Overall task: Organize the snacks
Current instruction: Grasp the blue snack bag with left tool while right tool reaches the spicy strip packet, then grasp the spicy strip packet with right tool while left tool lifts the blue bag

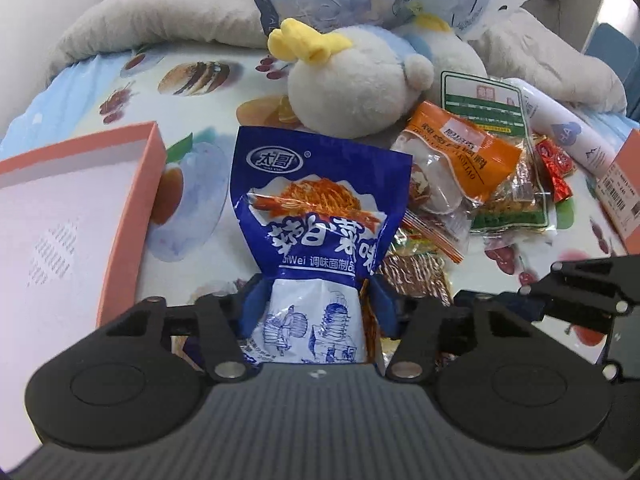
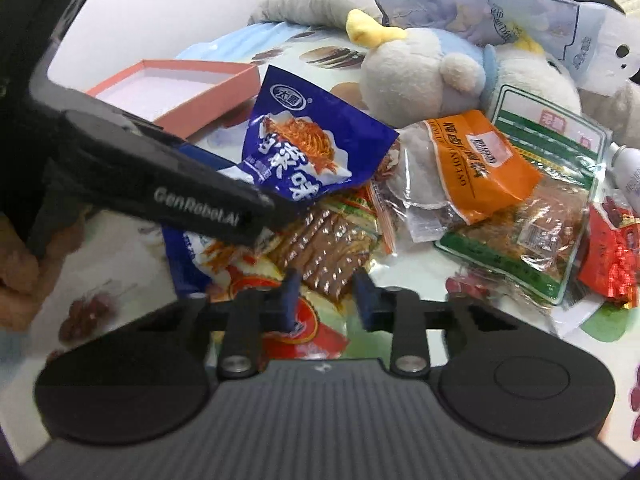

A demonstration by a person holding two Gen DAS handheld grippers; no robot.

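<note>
Jaws of my left gripper (image 1: 316,304) pinch the blue snack bag (image 1: 316,216), its long axis running straight away from the camera, logo end farthest. Only the right wrist view shows my right gripper (image 2: 327,298) nearly pressed together over the red-and-yellow packet (image 2: 304,320); whether it pinches that I cannot tell. The pink box (image 1: 60,216) is cut off left. The orange packet (image 1: 460,152) overlaps the green-bordered packet (image 1: 504,128) beside the plush toy (image 1: 352,84).

Snack packets (image 2: 480,168) (blue packet (image 2: 304,140) foremost)
</note>
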